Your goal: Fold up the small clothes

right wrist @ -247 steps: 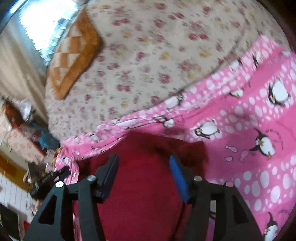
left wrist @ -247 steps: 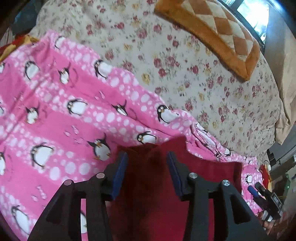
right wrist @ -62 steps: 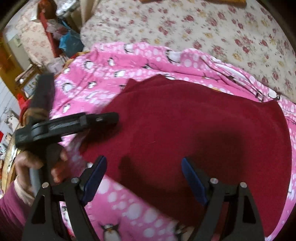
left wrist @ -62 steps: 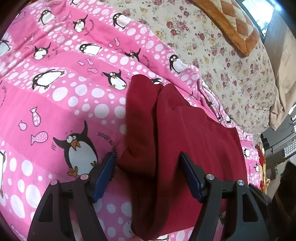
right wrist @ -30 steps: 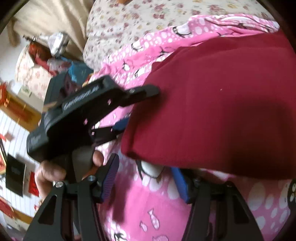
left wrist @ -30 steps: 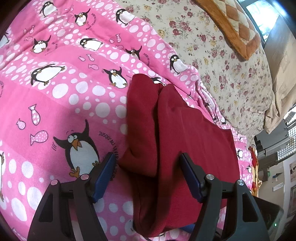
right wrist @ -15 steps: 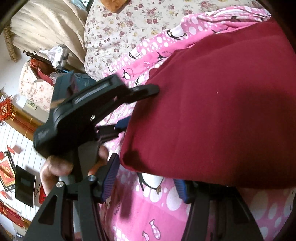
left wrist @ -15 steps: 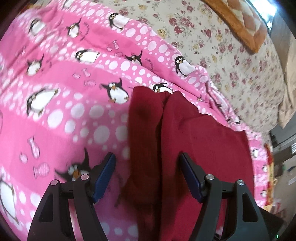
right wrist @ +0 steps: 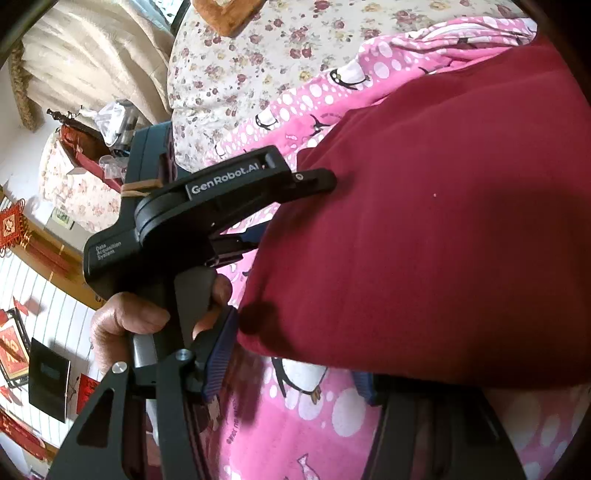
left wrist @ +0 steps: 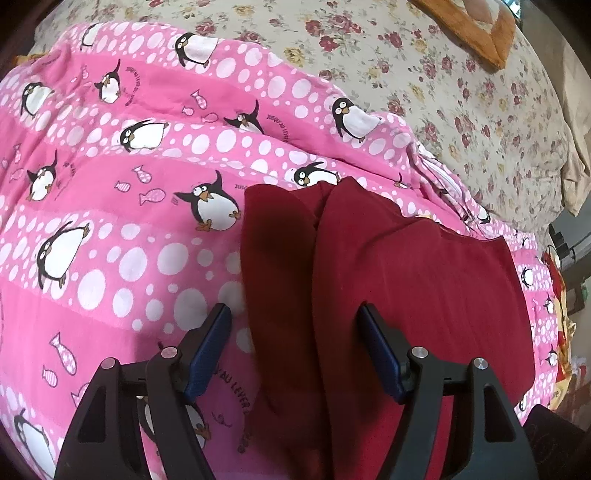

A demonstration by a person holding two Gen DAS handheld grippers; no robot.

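Note:
A dark red garment lies flat on a pink penguin blanket, with a narrower folded strip along its left side. My left gripper hovers open over that strip, blue pads wide apart and nothing pinched. In the right wrist view the garment fills the right half. A hand holds the left gripper at the garment's left edge, one finger above the cloth. My right gripper stands open low on the blanket at the garment's near edge, which covers part of its right finger.
A floral sheet covers the bed beyond the blanket, with an orange checked cushion at the far end. Curtains and cluttered furniture stand past the bed's edge on the left of the right wrist view.
The left gripper has slid sideways and rolled over the garment, so more blanket shows on its left. Its jaws stay equally wide. The right gripper has kept still.

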